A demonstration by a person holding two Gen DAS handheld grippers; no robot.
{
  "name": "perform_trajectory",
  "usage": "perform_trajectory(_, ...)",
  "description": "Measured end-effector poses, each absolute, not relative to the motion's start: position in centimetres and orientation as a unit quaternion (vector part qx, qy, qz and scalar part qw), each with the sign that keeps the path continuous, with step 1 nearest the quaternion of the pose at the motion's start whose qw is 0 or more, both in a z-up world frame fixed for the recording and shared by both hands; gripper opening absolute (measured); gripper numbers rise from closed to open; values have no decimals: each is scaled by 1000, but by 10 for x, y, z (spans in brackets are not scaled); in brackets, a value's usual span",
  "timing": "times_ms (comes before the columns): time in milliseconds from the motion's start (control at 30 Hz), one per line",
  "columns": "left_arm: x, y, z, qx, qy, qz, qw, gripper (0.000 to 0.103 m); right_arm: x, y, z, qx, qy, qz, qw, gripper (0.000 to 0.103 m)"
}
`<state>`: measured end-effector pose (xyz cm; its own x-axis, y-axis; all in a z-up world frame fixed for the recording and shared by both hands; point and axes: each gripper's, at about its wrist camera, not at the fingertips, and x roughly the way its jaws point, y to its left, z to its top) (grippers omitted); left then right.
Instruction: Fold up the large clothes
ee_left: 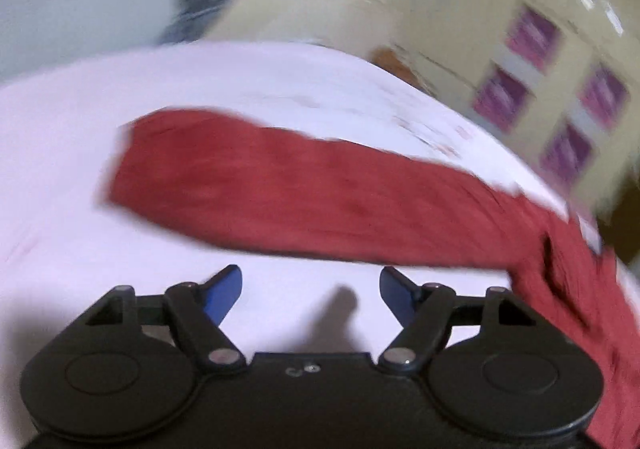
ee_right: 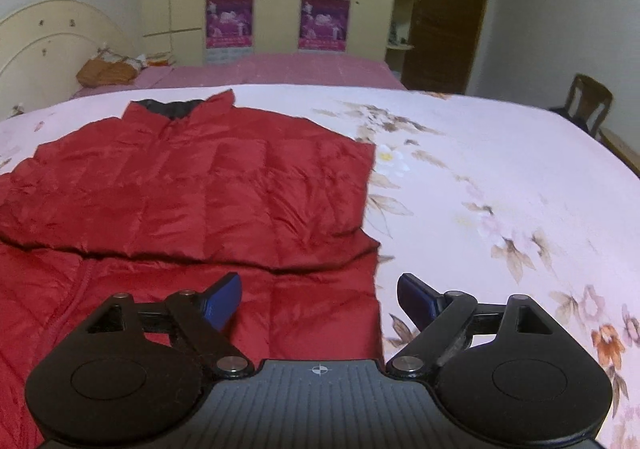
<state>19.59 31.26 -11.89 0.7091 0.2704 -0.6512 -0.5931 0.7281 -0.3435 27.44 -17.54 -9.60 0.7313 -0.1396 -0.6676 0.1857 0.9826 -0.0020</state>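
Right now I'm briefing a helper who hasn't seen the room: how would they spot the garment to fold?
Find the bed with the pale floral sheet. On its left half lies the red quilted jacket, dark-lined collar toward the wardrobe. It is the only red garment there.

One red jacket (ee_right: 192,185), four purple posters (ee_right: 230,21), one chair (ee_right: 588,101).

A red quilted jacket (ee_right: 192,201) lies flat on the bed (ee_right: 500,169), collar away from the right claw (ee_right: 320,301), its right sleeve folded across the chest. Its left sleeve (ee_left: 280,189) stretches out ahead of the left claw (ee_left: 311,291), blurred.
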Motion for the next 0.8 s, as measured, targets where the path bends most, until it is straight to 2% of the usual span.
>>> perform_trajectory(67,177,336,-125,-336,254,252,871,68,273,-180,-96,41,359,-96,928,85)
perform_trajectory(200,165,371,-135,-435,185,258,843,67,271,-185,-92,42,358,-107,927,85)
perform_trajectory(300,170,388,-140,-470,164,274,823,52,271,-189,-87,48,354,-116,927,85)
perform_trajectory(367,184,400,-139,-454,190,282,824,9,273,-194,-87,53,357,-126,924,85)
perform_trajectory(600,228,368,-98,-350,179,229,891,6,275,-210,-90,64,369,-151,915,85)
perform_trajectory(800,299,269,-77,-260,211,119,935,6,294,-221,-92,78,366,-141,916,85)
